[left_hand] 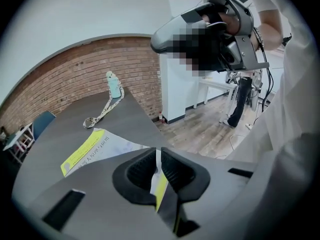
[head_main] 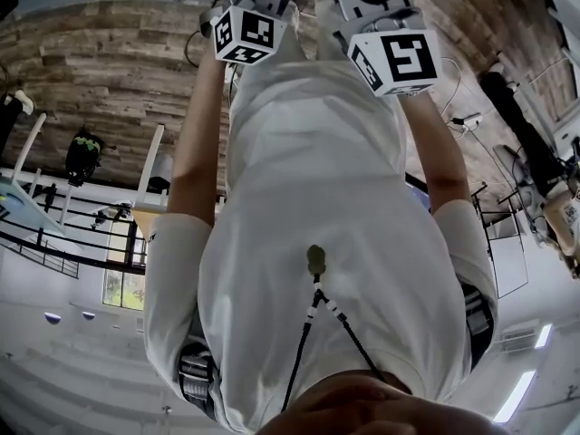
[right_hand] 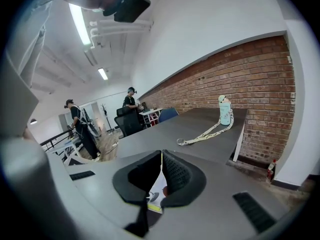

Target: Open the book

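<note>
The book [left_hand: 98,147] is white with a yellow band and lies on the grey table [left_hand: 70,126]. My left gripper [left_hand: 157,155] is shut on a thin white and yellow leaf of it that stands up between the pads. In the right gripper view, my right gripper [right_hand: 161,157] is shut on another part of the book [right_hand: 158,190], and a printed page shows below the jaws. The head view shows only the two marker cubes, left [head_main: 245,33] and right [head_main: 396,60], above the person's white shirt. The book is hidden there.
A pale green bottle [left_hand: 114,85] with a patterned lanyard [left_hand: 102,112] stands at the table's far end by the brick wall; the right gripper view shows the same bottle [right_hand: 225,110]. Two people [right_hand: 131,102] stand by office chairs [right_hand: 127,122] far behind the table.
</note>
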A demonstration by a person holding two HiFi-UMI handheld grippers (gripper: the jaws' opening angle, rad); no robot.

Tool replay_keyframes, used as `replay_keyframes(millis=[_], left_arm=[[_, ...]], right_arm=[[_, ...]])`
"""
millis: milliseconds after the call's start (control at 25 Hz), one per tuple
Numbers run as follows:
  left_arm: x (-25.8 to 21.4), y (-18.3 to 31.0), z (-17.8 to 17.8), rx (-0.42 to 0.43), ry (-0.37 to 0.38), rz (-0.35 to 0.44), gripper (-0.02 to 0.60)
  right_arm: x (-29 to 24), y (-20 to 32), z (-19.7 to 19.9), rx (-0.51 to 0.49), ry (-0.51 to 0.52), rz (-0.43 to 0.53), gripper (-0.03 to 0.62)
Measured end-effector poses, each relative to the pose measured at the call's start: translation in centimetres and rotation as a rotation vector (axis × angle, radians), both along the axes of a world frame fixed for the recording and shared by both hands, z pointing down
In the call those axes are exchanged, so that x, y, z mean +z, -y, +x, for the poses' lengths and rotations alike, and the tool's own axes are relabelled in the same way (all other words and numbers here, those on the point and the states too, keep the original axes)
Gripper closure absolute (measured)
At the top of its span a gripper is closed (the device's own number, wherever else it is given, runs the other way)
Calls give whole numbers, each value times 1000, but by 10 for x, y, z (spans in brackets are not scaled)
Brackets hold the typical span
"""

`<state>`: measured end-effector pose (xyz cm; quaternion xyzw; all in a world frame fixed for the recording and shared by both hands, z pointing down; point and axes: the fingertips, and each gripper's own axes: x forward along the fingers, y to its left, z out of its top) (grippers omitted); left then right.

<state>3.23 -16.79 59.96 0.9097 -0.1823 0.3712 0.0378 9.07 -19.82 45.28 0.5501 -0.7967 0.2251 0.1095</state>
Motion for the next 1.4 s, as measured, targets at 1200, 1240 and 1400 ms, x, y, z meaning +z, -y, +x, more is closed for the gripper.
replay_keyframes(millis=[1200, 1240, 1400], left_arm=[[51, -11, 5, 202, 298, 120, 460], [52, -11, 5, 204, 304, 123, 460], [55, -9, 5, 213, 322, 133, 471]], right_arm=[[22, -12, 14, -22, 16, -46, 557], [22, -13, 13, -20, 20, -47, 557], [23, -12, 18, -19, 18, -46, 557]])
